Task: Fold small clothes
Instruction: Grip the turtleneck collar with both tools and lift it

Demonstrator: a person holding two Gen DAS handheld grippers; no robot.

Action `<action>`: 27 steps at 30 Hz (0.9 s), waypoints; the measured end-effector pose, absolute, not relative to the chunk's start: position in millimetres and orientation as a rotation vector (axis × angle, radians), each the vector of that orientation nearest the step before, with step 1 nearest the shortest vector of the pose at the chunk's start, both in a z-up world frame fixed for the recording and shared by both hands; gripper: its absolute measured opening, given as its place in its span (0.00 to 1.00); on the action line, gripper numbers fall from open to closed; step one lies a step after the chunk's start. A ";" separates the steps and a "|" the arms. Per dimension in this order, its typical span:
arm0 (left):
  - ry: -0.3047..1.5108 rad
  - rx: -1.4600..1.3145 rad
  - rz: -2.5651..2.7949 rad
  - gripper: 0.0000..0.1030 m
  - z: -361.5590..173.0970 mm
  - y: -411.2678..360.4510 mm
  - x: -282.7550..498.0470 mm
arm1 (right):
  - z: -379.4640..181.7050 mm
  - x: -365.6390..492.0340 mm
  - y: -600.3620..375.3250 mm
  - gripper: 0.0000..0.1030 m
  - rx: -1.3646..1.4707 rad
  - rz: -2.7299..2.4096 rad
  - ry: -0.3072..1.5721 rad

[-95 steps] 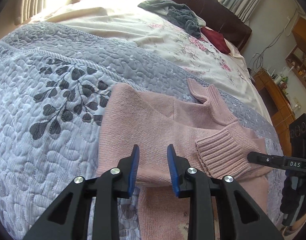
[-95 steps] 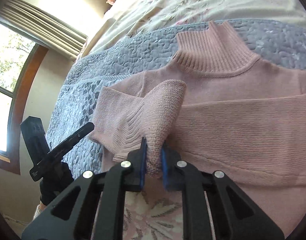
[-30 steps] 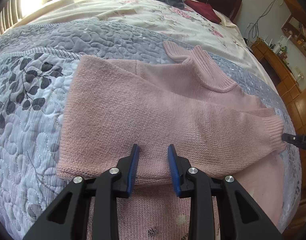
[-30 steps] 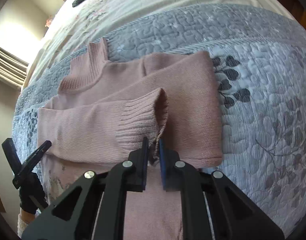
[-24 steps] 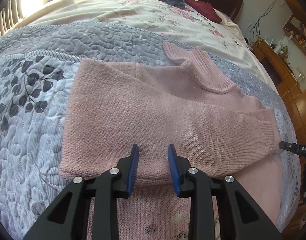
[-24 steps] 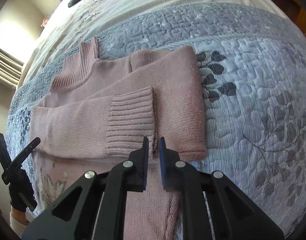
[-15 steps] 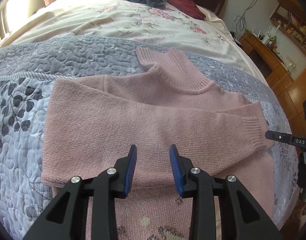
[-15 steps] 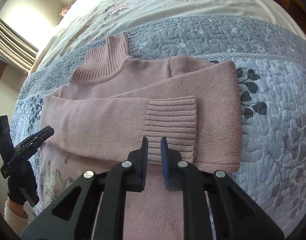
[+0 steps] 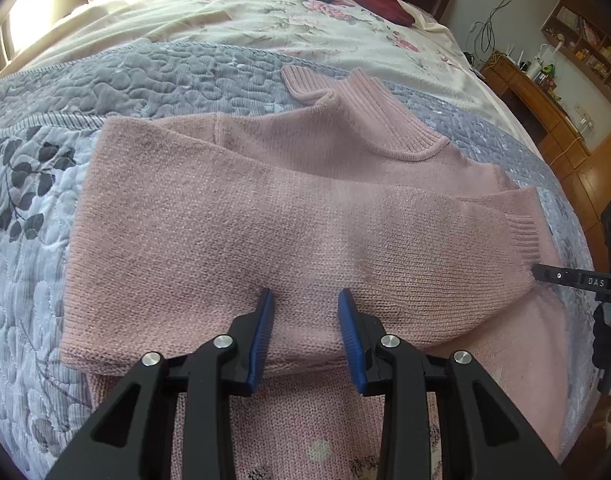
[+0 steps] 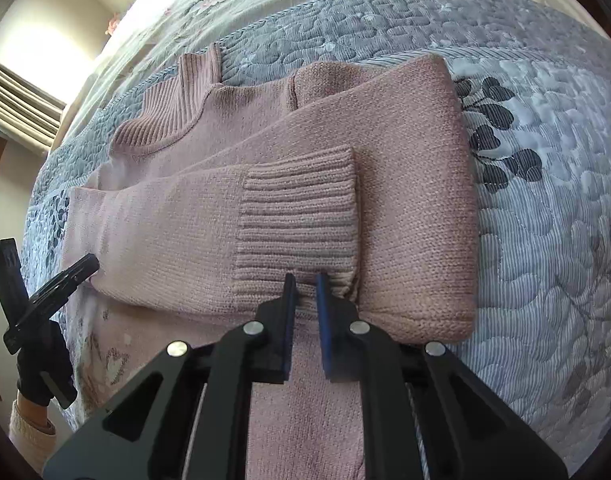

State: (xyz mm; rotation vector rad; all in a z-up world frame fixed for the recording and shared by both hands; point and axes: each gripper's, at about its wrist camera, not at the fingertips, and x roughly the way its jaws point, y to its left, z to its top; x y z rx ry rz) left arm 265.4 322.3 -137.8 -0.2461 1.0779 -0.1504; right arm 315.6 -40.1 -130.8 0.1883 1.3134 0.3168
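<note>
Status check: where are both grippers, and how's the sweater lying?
Left gripper open, empty, over the folded sleeve. Right gripper slightly open at the ribbed cuff, gripping nothing. Pink sweater flat on quilt, sleeves crossed. Nothing in the way.

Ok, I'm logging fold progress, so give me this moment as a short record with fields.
garment: pink sweater, flat on grey quilt
sleeves: both folded across the chest
cuff: ribbed cuff lying flat, on top
collar: ribbed, unfolded, pointing toward the floral sheet
left gripper: open, holding nothing, over the lower sleeve edge
right gripper: slightly open at the cuff's edge, no grip visible
hem: not yet folded up
</note>
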 end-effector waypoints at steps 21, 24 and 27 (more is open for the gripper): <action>1.154 -0.543 -0.155 0.49 -121.2 356.8 448.5 | -111.4 502.5 69.6 0.48 0.236 0.478 1.300; 1.173 -0.610 -0.162 0.49 -143.2 357.7 465.3 | -125.8 524.1 79.6 0.50 0.273 0.489 1.303; 1.169 -0.653 -0.187 0.49 -157.2 355.3 476.3 | -140.8 538.4 87.1 0.50 0.313 0.501 1.321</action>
